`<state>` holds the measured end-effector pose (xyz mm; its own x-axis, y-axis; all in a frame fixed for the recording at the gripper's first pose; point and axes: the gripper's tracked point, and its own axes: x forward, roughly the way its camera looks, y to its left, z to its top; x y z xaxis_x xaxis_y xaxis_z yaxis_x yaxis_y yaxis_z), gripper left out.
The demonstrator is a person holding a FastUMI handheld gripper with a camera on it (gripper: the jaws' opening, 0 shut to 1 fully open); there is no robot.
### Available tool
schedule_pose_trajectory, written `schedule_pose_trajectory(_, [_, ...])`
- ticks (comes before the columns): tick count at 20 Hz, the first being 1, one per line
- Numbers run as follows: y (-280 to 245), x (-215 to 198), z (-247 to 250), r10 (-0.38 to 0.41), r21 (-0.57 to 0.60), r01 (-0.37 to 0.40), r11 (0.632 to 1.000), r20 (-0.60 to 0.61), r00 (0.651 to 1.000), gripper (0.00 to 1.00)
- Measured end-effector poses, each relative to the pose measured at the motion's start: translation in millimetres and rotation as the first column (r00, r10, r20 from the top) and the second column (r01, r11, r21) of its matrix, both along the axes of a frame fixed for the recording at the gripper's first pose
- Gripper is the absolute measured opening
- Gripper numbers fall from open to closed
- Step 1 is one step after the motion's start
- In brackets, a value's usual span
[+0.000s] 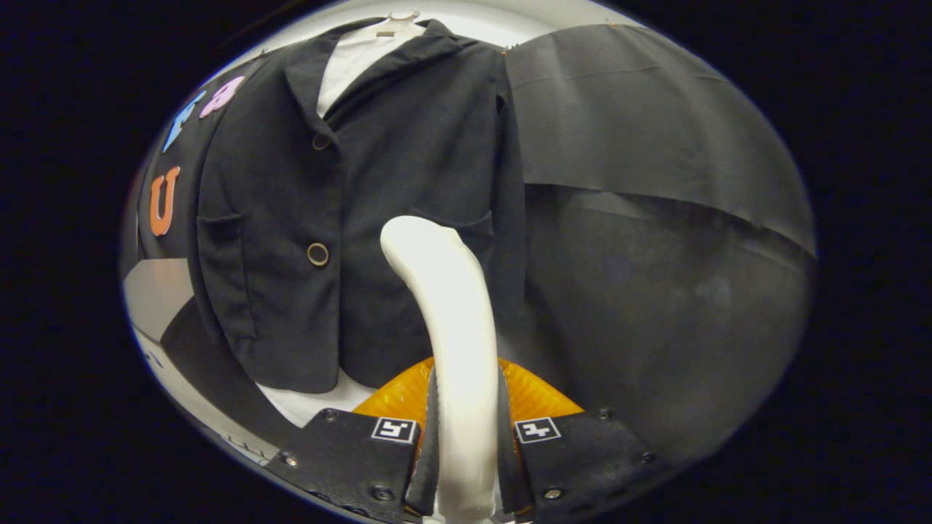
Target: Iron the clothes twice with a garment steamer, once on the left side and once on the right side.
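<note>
A: What's my gripper (466, 444) doing?

B: Both fingers are clamped on the steamer (450, 320), gripping its white handle from either side. The handle rises between them and curves up and away.

A: I see the jacket (349, 211) right beyond it. Touching?

B: I can't tell. The steamer's top sits in front of the jacket's lower half, beside the lower button (317, 254). The jacket hangs on a hanger (403, 14) over a white shirt (357, 58).

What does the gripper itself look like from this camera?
The gripper has two flat, dark body plates fastened with small screws. Each plate carries a square black-and-white marker near its inner edge. The jaws are narrow and ribbed along their inner faces. No cables are visible.
</note>
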<state>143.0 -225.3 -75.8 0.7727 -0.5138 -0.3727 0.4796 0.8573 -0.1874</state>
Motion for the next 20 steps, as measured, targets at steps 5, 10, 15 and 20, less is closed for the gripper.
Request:
schedule_pose_trajectory(5, [-1.4,2.6,-20.0,0.006,0.014,-0.005,1.000,-0.041,0.999,0.36])
schedule_pose_trajectory(10, [1.1,4.4,-30.1,0.019,0.025,-0.017,1.000,-0.084,0.996,0.36])
schedule_pose_trajectory(15, [0.0,7.8,-50.7,0.032,0.046,-0.026,0.999,-0.139,0.990,0.36])
schedule_pose_trajectory(20, [-1.1,9.1,-61.0,0.037,0.078,-0.022,0.997,-0.196,0.980,0.36])
